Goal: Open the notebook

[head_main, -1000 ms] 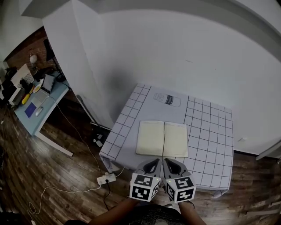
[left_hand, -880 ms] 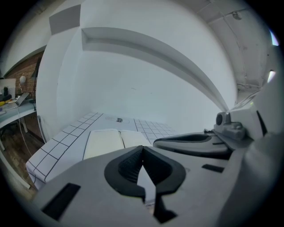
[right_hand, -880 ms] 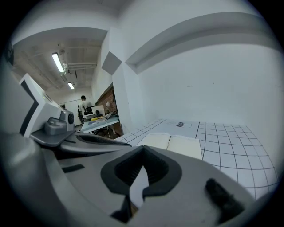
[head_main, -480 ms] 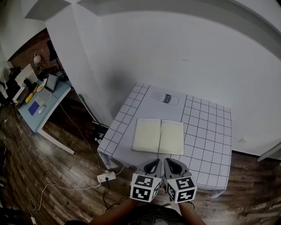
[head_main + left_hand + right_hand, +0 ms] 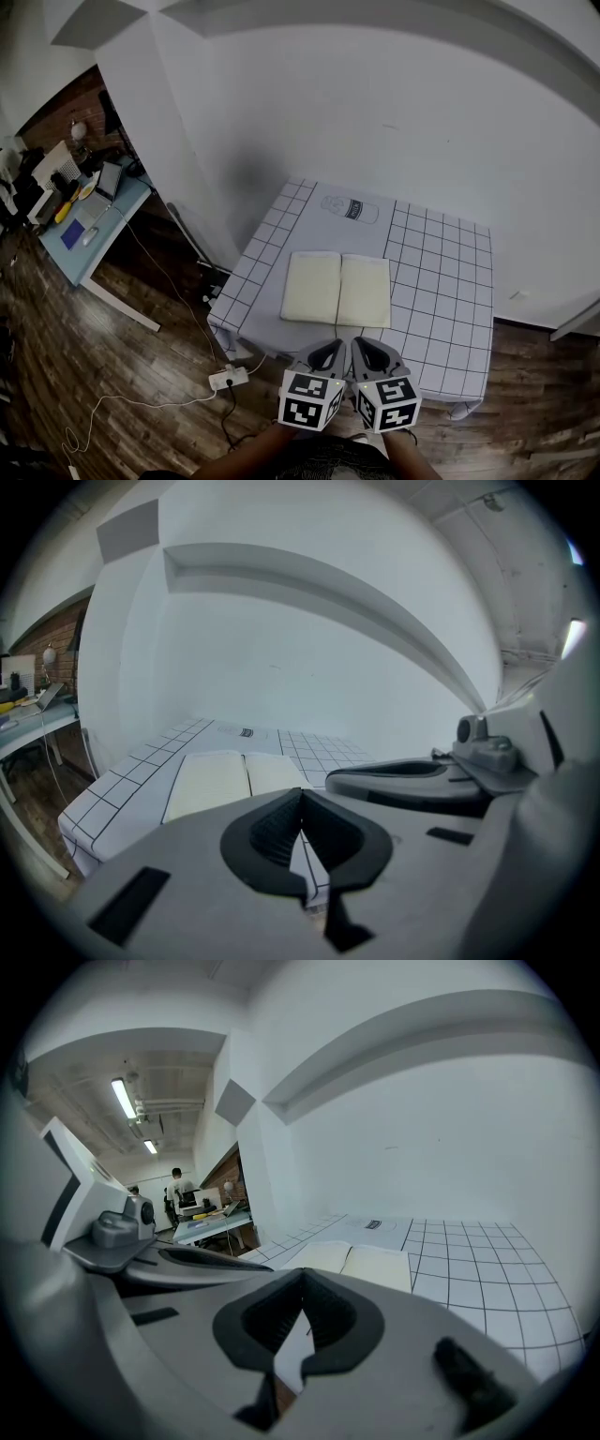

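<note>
The open cream-paged notebook (image 5: 337, 290) could be flipped shut if bumped by the empty, fully closed left gripper (image 5: 330, 349) or right gripper (image 5: 365, 349).

Cream notebook (image 5: 337, 290), lying open and flat, apparently blank pages, near table's front edge

Label (image 5: 351, 209) (beyond notebook (image 5: 314, 288)) too small

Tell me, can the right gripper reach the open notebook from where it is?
Probably yes. The notebook lies open on the table just ahead of the right gripper, with nothing between them; its jaws are shut and empty.
</note>
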Demonstrator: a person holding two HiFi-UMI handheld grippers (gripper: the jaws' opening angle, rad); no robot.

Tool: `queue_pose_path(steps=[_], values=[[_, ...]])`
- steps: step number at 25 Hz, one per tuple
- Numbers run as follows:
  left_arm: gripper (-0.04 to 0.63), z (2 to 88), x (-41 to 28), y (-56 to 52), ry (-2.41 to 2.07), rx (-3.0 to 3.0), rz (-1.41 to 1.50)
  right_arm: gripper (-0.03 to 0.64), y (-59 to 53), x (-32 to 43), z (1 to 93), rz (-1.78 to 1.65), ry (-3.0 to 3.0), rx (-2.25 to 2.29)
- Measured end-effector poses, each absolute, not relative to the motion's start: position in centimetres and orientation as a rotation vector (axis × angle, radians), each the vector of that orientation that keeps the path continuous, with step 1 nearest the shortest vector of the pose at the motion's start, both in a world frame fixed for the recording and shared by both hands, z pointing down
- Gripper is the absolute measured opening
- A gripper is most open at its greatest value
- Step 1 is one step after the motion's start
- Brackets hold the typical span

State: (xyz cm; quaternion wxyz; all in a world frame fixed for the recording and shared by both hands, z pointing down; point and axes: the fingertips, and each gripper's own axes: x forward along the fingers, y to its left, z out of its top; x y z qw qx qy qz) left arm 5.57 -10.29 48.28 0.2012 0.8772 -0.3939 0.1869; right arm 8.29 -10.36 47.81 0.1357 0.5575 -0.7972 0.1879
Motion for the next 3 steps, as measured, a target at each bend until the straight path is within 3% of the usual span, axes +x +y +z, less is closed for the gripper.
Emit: queue_pose_path(steps=[3], values=[[0.008,48.25,5.52,-10.21,-1.1,2.452,0.522,0.012,-10.28,8.21,47.81,0.542,-2.308,1.612]])
